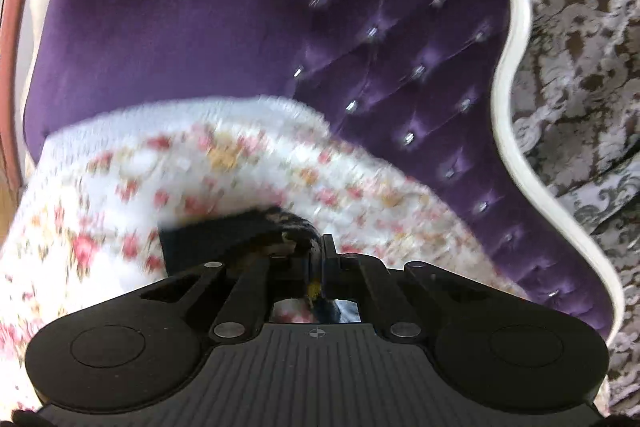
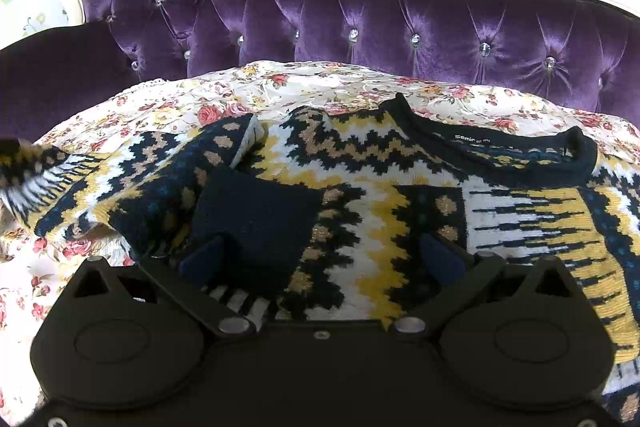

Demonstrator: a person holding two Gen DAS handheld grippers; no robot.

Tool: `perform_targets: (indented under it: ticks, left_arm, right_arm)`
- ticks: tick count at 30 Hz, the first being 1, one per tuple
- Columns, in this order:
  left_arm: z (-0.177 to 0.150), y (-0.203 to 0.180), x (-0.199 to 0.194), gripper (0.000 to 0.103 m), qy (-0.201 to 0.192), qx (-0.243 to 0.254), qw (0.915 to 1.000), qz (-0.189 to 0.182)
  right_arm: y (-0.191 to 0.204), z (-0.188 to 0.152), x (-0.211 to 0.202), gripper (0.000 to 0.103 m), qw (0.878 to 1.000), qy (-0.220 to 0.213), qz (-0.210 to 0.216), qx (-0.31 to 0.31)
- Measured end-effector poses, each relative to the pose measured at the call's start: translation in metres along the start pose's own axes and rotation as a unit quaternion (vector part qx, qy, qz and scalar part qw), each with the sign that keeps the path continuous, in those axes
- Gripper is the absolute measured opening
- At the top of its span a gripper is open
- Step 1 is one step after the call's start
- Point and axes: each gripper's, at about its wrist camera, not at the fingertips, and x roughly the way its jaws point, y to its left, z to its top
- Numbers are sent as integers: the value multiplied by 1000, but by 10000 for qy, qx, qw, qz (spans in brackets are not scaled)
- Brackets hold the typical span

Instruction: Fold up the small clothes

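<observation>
While one knitted sweater (image 2: 360,195) lies flat on the floral cover (image 2: 280,87) of the purple sofa (image 2: 360,23), collar away from the right gripper (image 2: 324,251), whose wide-spread fingers (image 2: 436,247) rest on it, the left gripper (image 1: 318,259) is pinched closed on a sweater edge (image 1: 240,231)

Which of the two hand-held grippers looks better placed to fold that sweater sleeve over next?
Left, probably. The left hand-held gripper is already shut on the sweater, while the right hand-held gripper is open above its front, gripping nothing.
</observation>
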Motion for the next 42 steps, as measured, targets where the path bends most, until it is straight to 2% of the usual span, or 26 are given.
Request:
perform_targets:
  ticks: [6,10,13,15,18,25,29,36,39,42]
  left_arm:
    - [31,-50,-41,4,-332,456,9979,-324]
    - [45,-91,-67,4,-509,711,9942,-630]
    - [49,-125,-80,4,-540,1020,9897,-844]
    - [48,-146,-85,4,-547,1215,9861,-991]
    - [41,-179,-89,4,-476,1434,9809,-1225]
    - [9,-253,-86,4,-224,1840,9669,-1752]
    - [-18,-290,-80,4,-74,2080,9581,-1967]
    - [-75,-337,-56,4,316,2370,9499,-2011]
    - [-103,-349,-40,4,507,2408,9483,-2006]
    - [-131,-356,-24,4,703,2417,9469,-2002]
  right_arm:
    - [-1,4,0,103,9999,100,29,41]
    - [-14,20,-7,102,9982,347,293,381]
    - [-25,35,-35,102,9971,119,398,636]
    - [-31,42,-61,102,9972,-47,447,596]
    - [-43,44,-95,102,9973,-24,420,610]
    - [-92,10,-153,102,9886,276,458,1411]
    - [-116,-11,-175,102,9869,83,331,1580]
    - [-147,-33,-192,102,9873,-259,135,1565]
    - [-158,-39,-193,102,9877,-185,27,1551]
    - [-176,-45,-194,102,9822,-125,19,1874]
